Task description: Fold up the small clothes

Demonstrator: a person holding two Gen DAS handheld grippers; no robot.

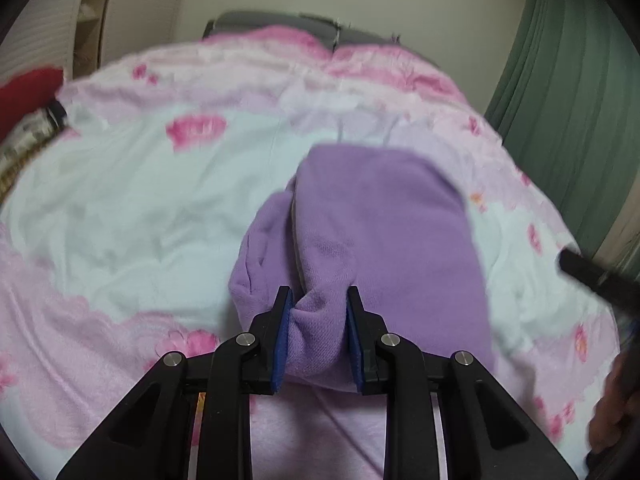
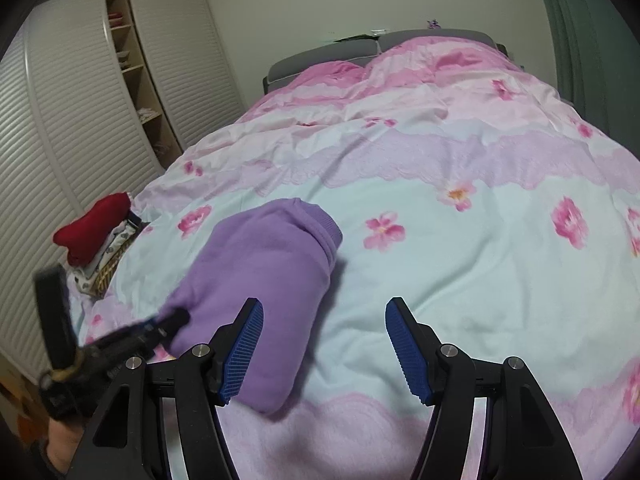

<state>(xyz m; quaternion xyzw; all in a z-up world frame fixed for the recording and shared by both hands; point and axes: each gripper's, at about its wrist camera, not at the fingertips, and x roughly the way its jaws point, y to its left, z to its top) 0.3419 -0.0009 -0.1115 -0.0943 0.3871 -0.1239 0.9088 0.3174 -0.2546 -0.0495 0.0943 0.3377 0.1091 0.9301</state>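
Observation:
A folded purple garment lies on the pink and white flowered bed cover. My left gripper is shut on the garment's near edge, with the cloth bunched between its blue pads. In the right wrist view the same purple garment lies to the left, and the left gripper holds its near left edge. My right gripper is open and empty, just above the cover to the right of the garment.
A stack of folded clothes with a red piece on top sits at the bed's left edge. A louvred wardrobe stands left, a grey headboard at the back, and a green curtain to the right.

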